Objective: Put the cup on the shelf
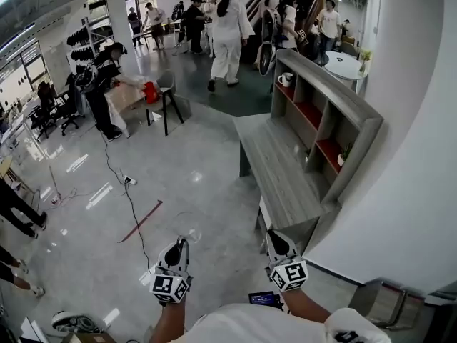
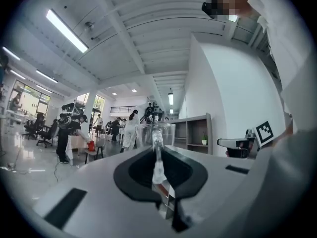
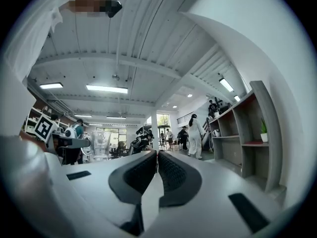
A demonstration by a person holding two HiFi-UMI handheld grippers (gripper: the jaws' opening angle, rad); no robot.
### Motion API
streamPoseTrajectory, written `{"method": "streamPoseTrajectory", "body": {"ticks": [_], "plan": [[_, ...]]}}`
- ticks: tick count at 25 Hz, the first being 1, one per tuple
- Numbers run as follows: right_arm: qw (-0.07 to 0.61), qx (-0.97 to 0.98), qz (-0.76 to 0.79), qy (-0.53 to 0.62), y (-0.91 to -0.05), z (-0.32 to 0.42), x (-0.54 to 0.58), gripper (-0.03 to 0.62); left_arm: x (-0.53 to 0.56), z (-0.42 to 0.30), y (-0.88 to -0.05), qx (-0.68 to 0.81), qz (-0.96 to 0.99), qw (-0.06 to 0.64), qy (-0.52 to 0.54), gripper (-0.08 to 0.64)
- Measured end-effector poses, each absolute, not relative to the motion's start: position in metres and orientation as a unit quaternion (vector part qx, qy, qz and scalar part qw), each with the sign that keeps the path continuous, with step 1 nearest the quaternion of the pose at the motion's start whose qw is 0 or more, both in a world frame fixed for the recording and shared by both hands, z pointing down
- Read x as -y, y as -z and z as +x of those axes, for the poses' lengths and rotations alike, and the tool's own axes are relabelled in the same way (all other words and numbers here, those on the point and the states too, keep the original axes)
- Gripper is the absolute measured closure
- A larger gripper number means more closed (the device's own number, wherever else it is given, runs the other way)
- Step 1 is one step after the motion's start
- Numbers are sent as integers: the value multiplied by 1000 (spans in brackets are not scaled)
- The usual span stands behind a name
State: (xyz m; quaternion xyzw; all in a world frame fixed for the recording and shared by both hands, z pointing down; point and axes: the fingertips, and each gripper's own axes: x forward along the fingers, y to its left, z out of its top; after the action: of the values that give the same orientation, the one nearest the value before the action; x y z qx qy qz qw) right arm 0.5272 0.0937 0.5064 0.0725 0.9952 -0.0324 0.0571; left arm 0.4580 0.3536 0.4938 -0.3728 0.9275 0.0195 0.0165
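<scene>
A clear glass cup (image 1: 186, 227) is held out over the floor, pinched by its wall between the jaws of my left gripper (image 1: 176, 246). In the left gripper view the cup (image 2: 156, 132) stands upright at the jaw tips, where my left gripper (image 2: 157, 150) is shut on its near wall. My right gripper (image 1: 275, 240) is beside it on the right, shut with nothing in it; its pads (image 3: 168, 167) meet. From the right gripper view the cup (image 3: 100, 144) shows at the left. The grey shelf unit (image 1: 325, 113) stands ahead on the right against the white wall.
A low grey platform (image 1: 278, 170) runs along the foot of the shelf. A white mug (image 1: 285, 79) sits in a far compartment and a small plant (image 1: 345, 154) in a nearer one. A cable (image 1: 128, 191) crosses the shiny floor, and several people stand beyond.
</scene>
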Motion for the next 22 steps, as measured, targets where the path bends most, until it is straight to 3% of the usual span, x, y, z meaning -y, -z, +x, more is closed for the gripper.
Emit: {"method": "streamPoseTrajectory", "body": {"ticks": [22], "plan": [[61, -995, 79, 20, -496, 558, -99, 552, -353, 485, -494, -914, -404, 7, -46, 534]]}}
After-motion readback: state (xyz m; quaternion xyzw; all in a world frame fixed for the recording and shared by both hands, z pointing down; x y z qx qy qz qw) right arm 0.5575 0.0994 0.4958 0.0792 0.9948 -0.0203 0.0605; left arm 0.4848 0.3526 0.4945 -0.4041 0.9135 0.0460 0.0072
